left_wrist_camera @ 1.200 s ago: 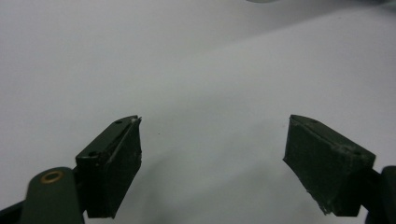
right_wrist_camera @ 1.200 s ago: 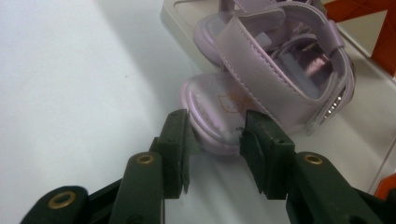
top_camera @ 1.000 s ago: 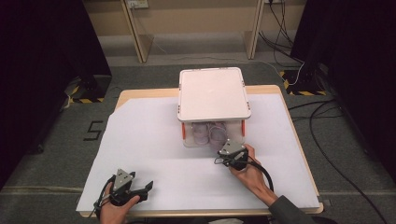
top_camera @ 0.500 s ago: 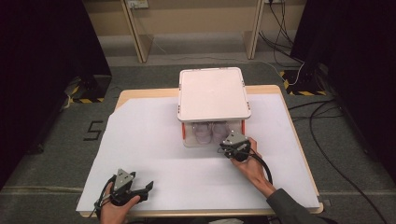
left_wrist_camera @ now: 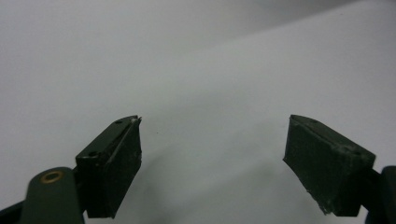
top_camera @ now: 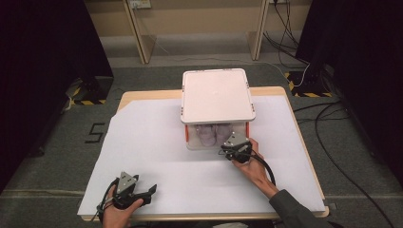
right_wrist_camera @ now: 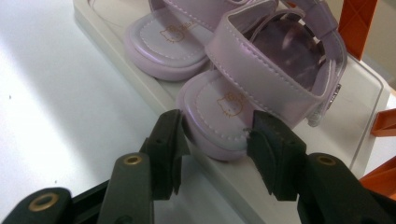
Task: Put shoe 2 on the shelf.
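A pair of small lilac sandals (top_camera: 214,134) sits inside a clear box with a white lid (top_camera: 216,94) and orange corner posts. In the right gripper view the nearer sandal (right_wrist_camera: 224,112) lies toe-first on the box's pale base (right_wrist_camera: 107,28), with the second sandal (right_wrist_camera: 163,46) beside it. My right gripper (right_wrist_camera: 215,140) is open, one jaw on each side of that toe and very close to it. From above, the right gripper (top_camera: 228,147) is at the box's front right corner. My left gripper (top_camera: 151,195) rests open and empty at the table's front left, over white paper (left_wrist_camera: 187,70).
White paper (top_camera: 157,142) covers most of the wooden table (top_camera: 142,95). An orange post (right_wrist_camera: 357,23) stands just right of the sandals. Cables lie on the floor at the right (top_camera: 332,142). Dark curtains flank both sides.
My right gripper has moved forward to the box's open front until its jaws came around the nearer sandal's toe. The left gripper has stayed put.
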